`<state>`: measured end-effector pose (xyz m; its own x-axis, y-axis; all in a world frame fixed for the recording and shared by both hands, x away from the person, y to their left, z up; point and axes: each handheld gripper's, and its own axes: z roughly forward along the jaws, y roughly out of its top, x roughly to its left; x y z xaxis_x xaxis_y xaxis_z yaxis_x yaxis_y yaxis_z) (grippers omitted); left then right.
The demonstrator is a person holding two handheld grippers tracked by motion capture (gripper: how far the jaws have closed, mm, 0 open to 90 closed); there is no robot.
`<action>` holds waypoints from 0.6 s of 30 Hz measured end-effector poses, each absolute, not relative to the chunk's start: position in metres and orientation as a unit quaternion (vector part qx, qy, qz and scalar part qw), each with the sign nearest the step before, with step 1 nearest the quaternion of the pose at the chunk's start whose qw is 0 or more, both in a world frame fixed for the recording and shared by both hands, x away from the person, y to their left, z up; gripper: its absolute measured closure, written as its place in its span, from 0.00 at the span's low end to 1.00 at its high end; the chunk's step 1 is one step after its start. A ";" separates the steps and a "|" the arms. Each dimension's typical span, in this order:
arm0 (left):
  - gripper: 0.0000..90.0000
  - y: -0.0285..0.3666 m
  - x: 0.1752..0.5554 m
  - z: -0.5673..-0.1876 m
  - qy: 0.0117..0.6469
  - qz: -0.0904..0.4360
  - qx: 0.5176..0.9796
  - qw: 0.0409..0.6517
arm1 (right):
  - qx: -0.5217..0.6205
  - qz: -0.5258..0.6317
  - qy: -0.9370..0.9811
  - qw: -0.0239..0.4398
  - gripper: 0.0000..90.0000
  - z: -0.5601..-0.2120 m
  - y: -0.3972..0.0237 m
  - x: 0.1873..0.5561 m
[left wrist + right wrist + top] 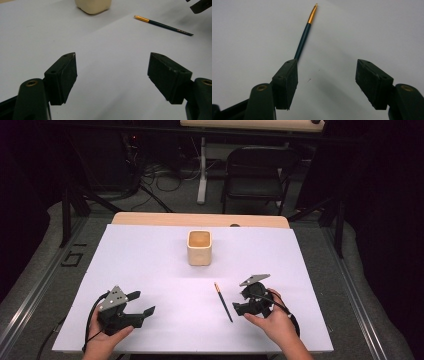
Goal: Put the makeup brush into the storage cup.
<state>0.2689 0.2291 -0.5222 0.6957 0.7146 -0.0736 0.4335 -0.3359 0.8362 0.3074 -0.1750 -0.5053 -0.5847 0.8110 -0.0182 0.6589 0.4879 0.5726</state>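
White paper sheet covering the wooden desk (200,219), lit against a dark room with a black folding chair (257,175) and floor cables behind

Item: slim dark-green paintbrush with a gold metal ferrule (223,302), lying flat on the sheet, ferrule end pointing towards the far edge; seen in the right gripper view (305,34) running up and away from the left-hand jaw, its near end passing behind that jaw rather than between the pair

Item: cream square-sided ceramic cup (199,247), standing upright and empty-looking, well apart from the brush, nearer the far edge

Right gripper (239,301): hovering just beside the brush on its right, jaws standing wide, gripping nothing

Left gripper (144,304): resting low near the front left, jaws spread wide, nothing between them

Step in hand, as judged: approaching the brush for a pick-up, not yet aligned

Next move is calling for: shifting the right gripper sideways so the handle is lying between both pads, lowering to the sheet, then closing on the thin shaft, likely for carrying to the cup
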 end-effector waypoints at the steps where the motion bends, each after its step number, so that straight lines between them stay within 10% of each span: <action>1: 0.27 0.229 0.269 -0.522 0.358 0.156 0.803 0.451 | 0.431 0.261 0.851 0.146 0.39 -0.505 -0.173 0.308; 18: 0.27 0.229 0.269 -0.523 0.358 0.155 0.803 0.450 | 0.437 0.250 0.854 0.136 0.38 -0.503 -0.165 0.319</action>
<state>0.2693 0.2291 -0.5226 0.6962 0.7141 -0.0731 0.4354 -0.3391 0.8339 0.3188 -0.1654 -0.5033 -0.5821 0.8130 -0.0131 0.6775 0.4939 0.5451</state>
